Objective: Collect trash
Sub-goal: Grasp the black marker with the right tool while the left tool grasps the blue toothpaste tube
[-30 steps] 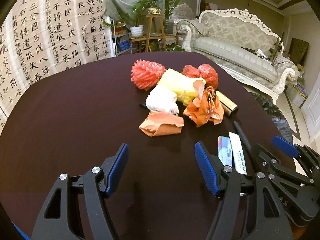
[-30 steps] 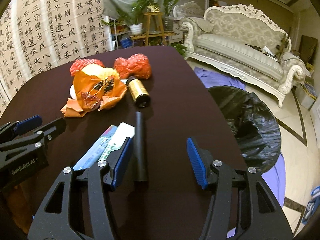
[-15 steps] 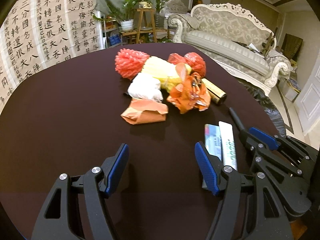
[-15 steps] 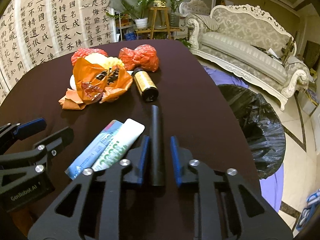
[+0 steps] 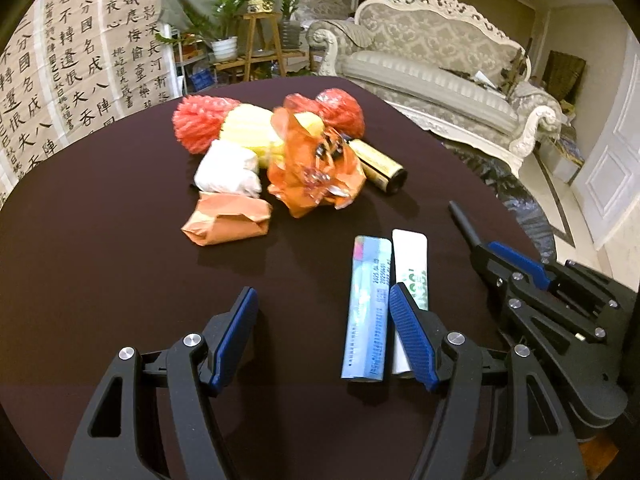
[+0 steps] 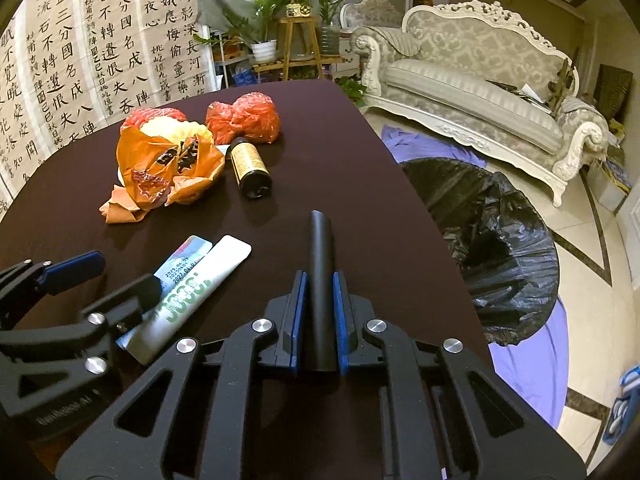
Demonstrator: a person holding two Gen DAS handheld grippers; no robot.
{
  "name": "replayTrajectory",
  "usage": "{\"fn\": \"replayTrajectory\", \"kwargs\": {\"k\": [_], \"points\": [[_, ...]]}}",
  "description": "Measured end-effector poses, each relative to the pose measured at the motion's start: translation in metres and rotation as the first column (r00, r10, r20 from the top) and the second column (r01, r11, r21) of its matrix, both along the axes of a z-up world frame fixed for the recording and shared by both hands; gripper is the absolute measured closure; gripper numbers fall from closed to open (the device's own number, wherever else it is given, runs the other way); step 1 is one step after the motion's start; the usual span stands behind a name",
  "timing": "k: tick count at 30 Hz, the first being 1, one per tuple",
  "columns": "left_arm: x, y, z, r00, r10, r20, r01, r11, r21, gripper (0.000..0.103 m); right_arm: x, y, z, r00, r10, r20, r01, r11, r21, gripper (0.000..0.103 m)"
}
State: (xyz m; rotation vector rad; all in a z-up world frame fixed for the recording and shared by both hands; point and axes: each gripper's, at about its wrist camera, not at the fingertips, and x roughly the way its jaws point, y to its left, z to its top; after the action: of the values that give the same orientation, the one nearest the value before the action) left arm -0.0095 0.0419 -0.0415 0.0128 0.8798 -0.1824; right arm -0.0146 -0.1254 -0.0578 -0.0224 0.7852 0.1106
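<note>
1. The right gripper (image 6: 320,312) is pinching a black tube (image 6: 321,276), its blue pads pressing both sides, over the dark table (image 6: 360,184).
2. The left gripper (image 5: 320,332) is hovering with fingers spread, nothing between them, its right finger over two flat packets (image 5: 370,300).
3. More trash (image 5: 276,152) is lying piled farther back; a black bag (image 6: 492,240) is sitting beside the table.

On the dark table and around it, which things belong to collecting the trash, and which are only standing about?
For the job:
black tube, held in right gripper
two flat tubes
gold bottle
orange bag
red net bundle
black bin bag

Only standing about:
sofa
potted plants
calligraphy sheets
</note>
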Motion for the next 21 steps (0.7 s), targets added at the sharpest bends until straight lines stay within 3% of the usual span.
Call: {"fn": "replayTrajectory", "kwargs": {"k": [3, 7, 14, 19, 21], "points": [[-0.002, -0.003, -0.001, 1.0, -0.005, 0.005, 0.005, 1.0, 0.009, 0.037, 0.0, -0.001, 0.001, 1.0, 0.001, 0.0, -0.001, 1.0, 0.009, 0.09], [0.0, 0.003, 0.0, 1.0, 0.003, 0.007, -0.003, 1.0, 0.013, 0.049, 0.0, -0.002, 0.0, 1.0, 0.0, 0.001, 0.0, 1.0, 0.014, 0.091], [0.0, -0.002, -0.001, 1.0, -0.009, 0.014, 0.008, 0.998, 0.055, 0.059, -0.001, -0.003, 0.0, 1.0, 0.0, 0.002, 0.0, 1.0, 0.016, 0.091], [-0.002, -0.006, -0.002, 0.999, -0.014, 0.029, 0.012, 0.996, 0.086, 0.079, -0.001, -0.002, 0.001, 1.0, -0.002, 0.009, 0.002, 1.0, 0.018, 0.09], [-0.003, -0.006, -0.002, 0.999, -0.009, 0.037, 0.005, 0.995, 0.097, 0.082, -0.001, -0.002, 0.0, 1.0, -0.001, 0.008, 0.001, 1.0, 0.019, 0.09]]}}
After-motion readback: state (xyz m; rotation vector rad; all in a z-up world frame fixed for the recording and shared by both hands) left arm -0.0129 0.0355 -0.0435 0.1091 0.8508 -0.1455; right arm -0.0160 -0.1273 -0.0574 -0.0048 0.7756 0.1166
